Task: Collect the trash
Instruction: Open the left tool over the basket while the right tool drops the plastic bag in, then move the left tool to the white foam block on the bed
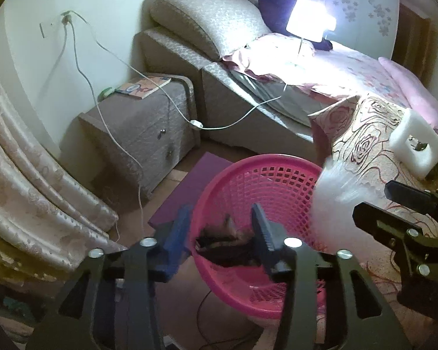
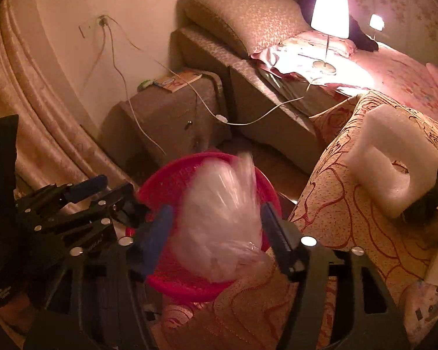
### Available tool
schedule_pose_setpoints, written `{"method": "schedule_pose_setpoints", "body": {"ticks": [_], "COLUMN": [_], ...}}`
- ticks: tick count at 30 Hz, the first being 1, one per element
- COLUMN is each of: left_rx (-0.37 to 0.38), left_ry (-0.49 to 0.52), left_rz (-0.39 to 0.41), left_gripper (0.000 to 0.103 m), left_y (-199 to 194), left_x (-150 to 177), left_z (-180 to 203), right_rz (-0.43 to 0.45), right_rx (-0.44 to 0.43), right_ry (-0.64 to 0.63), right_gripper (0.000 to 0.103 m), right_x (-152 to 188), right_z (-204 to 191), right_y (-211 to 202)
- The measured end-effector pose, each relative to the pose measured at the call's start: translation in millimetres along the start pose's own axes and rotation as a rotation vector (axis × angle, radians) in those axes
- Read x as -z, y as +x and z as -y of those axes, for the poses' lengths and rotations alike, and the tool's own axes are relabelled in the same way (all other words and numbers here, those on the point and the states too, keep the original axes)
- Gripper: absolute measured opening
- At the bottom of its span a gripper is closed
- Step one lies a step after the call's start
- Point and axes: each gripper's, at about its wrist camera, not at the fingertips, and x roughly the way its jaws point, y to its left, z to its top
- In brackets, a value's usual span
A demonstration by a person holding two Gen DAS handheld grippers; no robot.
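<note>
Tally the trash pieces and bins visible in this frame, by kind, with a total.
Pink basket: 1
Clear plastic bag, blurred, between the right gripper's open jaws: 1
White foam block on the patterned cover: 1
Dark clump inside the basket: 1
Total: 4

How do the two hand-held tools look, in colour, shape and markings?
Both look alike. The left tool has a black frame of flat linkage bars joined by round silver rivets, and two blue fingers with ribbed inner pads. The right tool has the same build. Seen from the right wrist, the left one's black body bears small pale lettering, too blurred to read.
</note>
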Motion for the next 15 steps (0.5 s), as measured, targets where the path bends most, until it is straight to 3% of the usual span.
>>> {"method": "schedule_pose_setpoints", "body": {"ticks": [3, 15], "left_rx": [0.007, 0.009], "left_ry": [-0.004, -0.022], "left_rz": [0.012, 0.033], "left_gripper": [0.064, 0.074], "left_y": [-2, -11], "left_x": [0, -5], "left_z": [1, 3], "right_rz": [0.005, 0.043], "right_rx": [0.002, 0.025], "right_ry": [0.014, 0.087], "right_gripper": [0.066, 0.067], "right_x": [0, 15], "right_z": [4, 25], "right_y": [-2, -30]}}
